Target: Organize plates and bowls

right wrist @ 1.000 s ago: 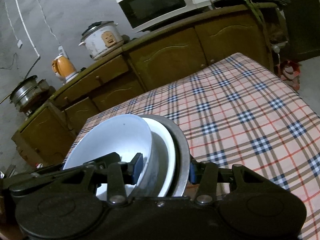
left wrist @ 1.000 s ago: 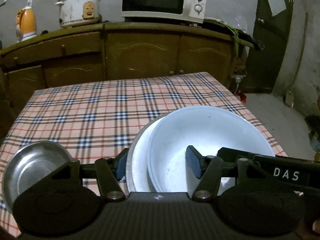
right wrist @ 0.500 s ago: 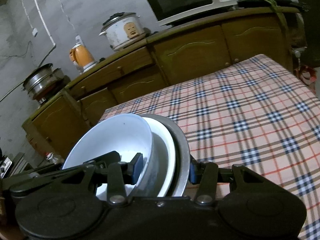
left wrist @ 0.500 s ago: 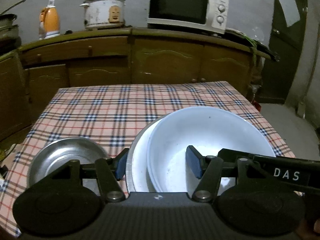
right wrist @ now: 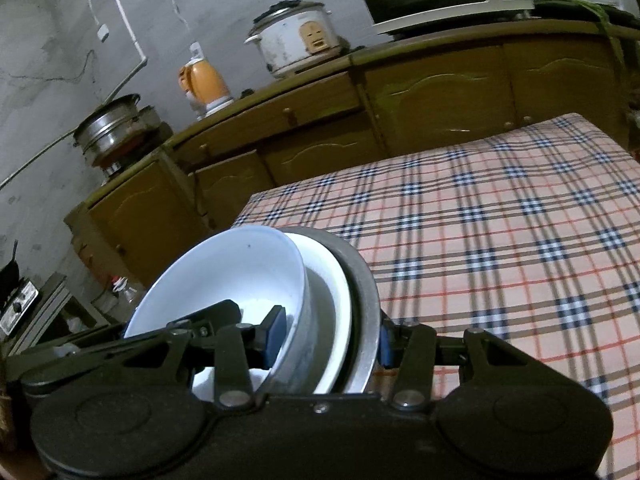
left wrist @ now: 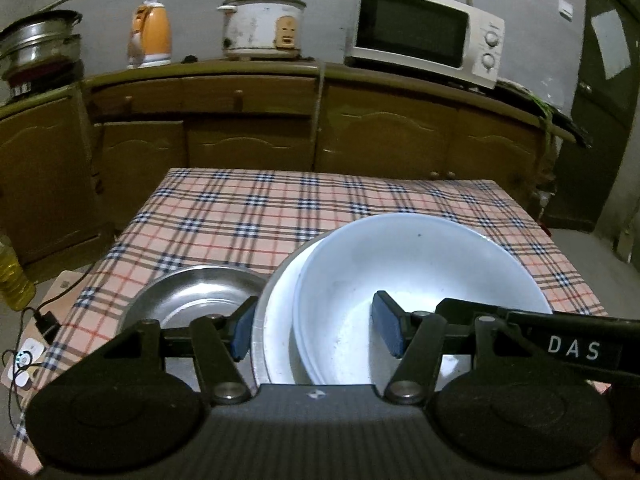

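The table [left wrist: 280,208] with the checked cloth is mostly free: I see open cloth from the middle up to its far edge, and behind that edge a gap before the wooden cabinets [left wrist: 248,132]. On the cabinets stand a microwave [left wrist: 424,34], a rice cooker [left wrist: 262,26] and an orange kettle [left wrist: 149,36]. In the right wrist view the cloth to the right of my stack is also free up to the corner.

I hold one stack with both grippers: a white bowl [left wrist: 416,276] inside a white plate [left wrist: 280,332], both inside a metal plate [right wrist: 362,300]. The left gripper [left wrist: 316,326] is clamped on the left side of the stack, one blue pad outside the metal rim and the other inside the bowl. The right gripper [right wrist: 328,338] is clamped on the opposite side in the same way. The stack is tilted and I cannot tell if it touches the cloth.

A second, empty steel plate [left wrist: 192,300] lies on the near left part of the table, just beside the stack.
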Motion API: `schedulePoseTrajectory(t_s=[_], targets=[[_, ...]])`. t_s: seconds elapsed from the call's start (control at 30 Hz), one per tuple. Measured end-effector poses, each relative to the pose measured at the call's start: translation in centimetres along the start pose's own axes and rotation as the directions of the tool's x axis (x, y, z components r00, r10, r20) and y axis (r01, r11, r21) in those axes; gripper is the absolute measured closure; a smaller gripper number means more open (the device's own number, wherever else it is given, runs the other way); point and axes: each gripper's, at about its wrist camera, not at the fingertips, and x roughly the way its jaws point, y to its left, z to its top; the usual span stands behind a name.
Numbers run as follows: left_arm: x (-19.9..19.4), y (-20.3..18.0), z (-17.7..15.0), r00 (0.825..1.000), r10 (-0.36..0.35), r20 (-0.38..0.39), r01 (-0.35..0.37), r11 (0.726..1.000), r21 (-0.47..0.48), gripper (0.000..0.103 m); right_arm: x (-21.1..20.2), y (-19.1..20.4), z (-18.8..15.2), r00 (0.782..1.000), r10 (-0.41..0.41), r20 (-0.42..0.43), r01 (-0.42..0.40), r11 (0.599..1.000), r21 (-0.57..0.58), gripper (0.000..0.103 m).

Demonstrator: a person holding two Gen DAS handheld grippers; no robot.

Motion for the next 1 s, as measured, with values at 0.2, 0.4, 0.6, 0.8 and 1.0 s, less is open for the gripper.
schedulePoseTrajectory(t_s=[0.2, 0.4, 0.6, 0.8, 1.0], targets=[[0.0, 2.2, -0.1, 1.000, 0.023, 0.000, -0.023, 0.999, -0.023, 0.041, 1.8, 2.1, -0.1, 1.000, 0.020, -0.017, -0.020, 1.000, -0.019, 0.046], [0.4, 4.4, -0.2, 0.999, 0.043, -0.006, -0.043, 0.998, -0.042, 0.041, 3.9, 3.9, -0.2, 0.999, 0.036, -0.036, -0.037, 0.999, -0.030, 0.047], [0.8, 6.4, -0.2, 0.998, 0.058, -0.017, -0.059, 0.997, -0.057, 0.041, 5.7, 5.3, -0.4, 0.997, 0.046, -0.054, -0.048, 0.998, -0.039, 0.047], [1.6, 8.0, -0.4, 0.997, 0.067, -0.029, -0.069, 0.995, -0.066, 0.041, 7.4, 6.3, -0.7, 0.996, 0.051, -0.071, -0.054, 0.998, -0.044, 0.047], [2.5, 9.6, -0.4, 0.997, 0.070, -0.041, -0.073, 0.994, -0.079, 0.041, 9.3, 7.3, -0.9, 0.995, 0.050, -0.086, -0.054, 0.997, -0.050, 0.047]])
